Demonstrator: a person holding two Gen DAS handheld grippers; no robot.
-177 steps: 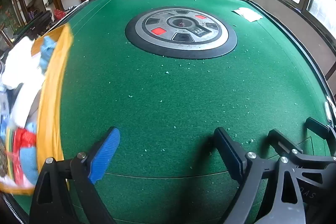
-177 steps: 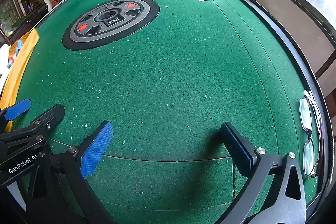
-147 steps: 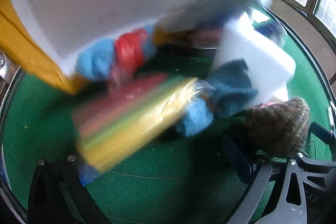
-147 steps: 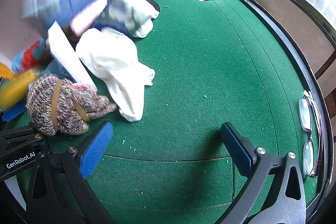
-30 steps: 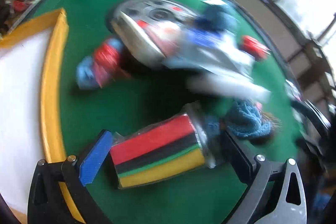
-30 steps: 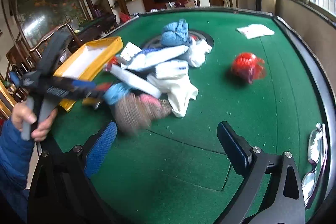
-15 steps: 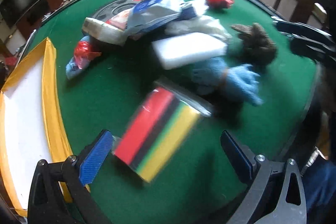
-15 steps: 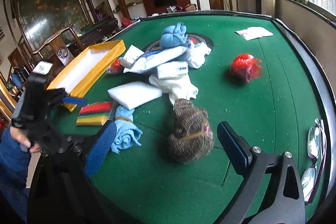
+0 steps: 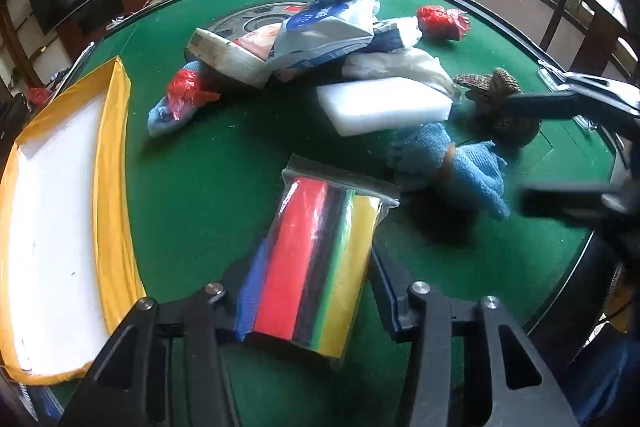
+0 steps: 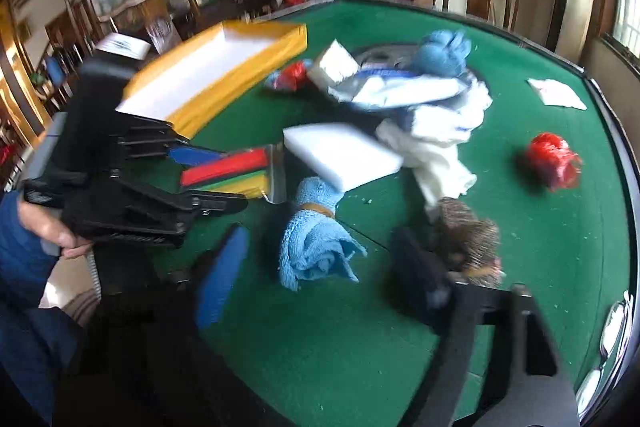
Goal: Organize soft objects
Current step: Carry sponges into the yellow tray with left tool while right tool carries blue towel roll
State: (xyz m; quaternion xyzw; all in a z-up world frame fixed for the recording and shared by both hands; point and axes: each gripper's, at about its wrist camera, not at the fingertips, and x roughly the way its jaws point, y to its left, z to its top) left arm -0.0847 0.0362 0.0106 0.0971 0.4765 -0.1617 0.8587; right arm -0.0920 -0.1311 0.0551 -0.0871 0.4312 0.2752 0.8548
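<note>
A: Left gripper [image 9: 308, 301]?
B: Pinching the striped bagged cloths [image 9: 320, 267] near the table's [image 9: 208, 167] front-left edge, beside the yellow tray [image 9: 116, 187].
A: Right gripper [image 10: 316, 263]?
B: Spread, approaching the blue towel [image 10: 316, 247]. Tray looks bare; whole pile remains

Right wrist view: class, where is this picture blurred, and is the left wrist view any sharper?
Right wrist view: motion blur smears the right gripper and the rolled blue towel. Left wrist view: sharper; the striped cloth pack reads crisply, only the right gripper at the frame's right edge is smeared.
</note>
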